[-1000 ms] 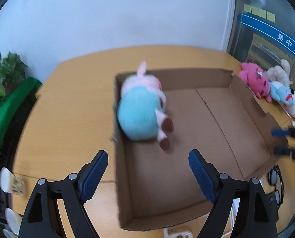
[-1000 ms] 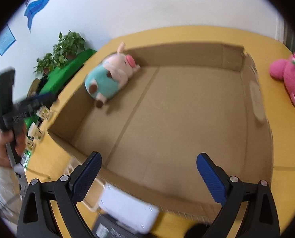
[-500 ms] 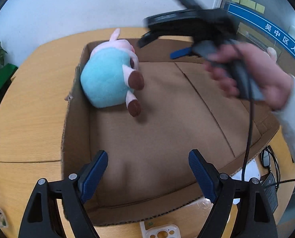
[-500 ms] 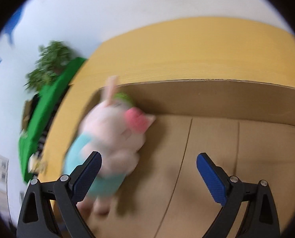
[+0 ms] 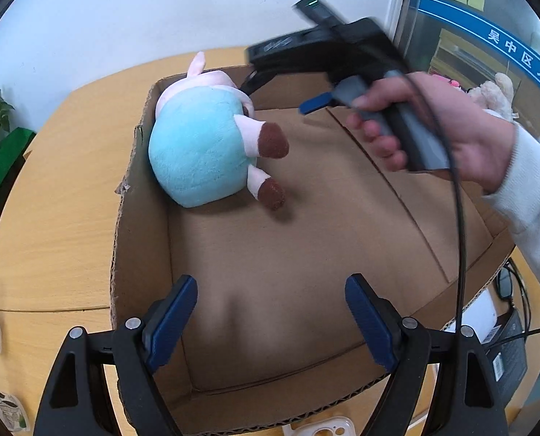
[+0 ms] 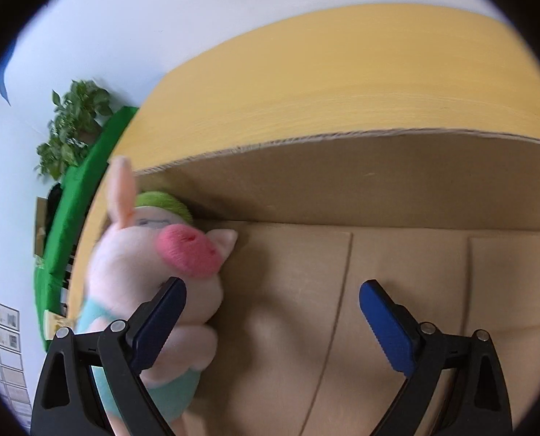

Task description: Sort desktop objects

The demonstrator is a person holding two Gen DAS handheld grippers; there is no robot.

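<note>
Over the cardboard box (image 5: 139,239), the right gripper (image 6: 271,321) has swung in from the far edge toward the plush pig (image 5: 204,149) at the box's ten o'clock corner, jaws wide and empty (pig beside one finger, ungripped). Left gripper (image 5: 271,321) hangs wide, empty. A regrasp looks imminent.

Blue wall sign (image 5: 517,54), white chars: 吴中区人; rest cut off.
</note>
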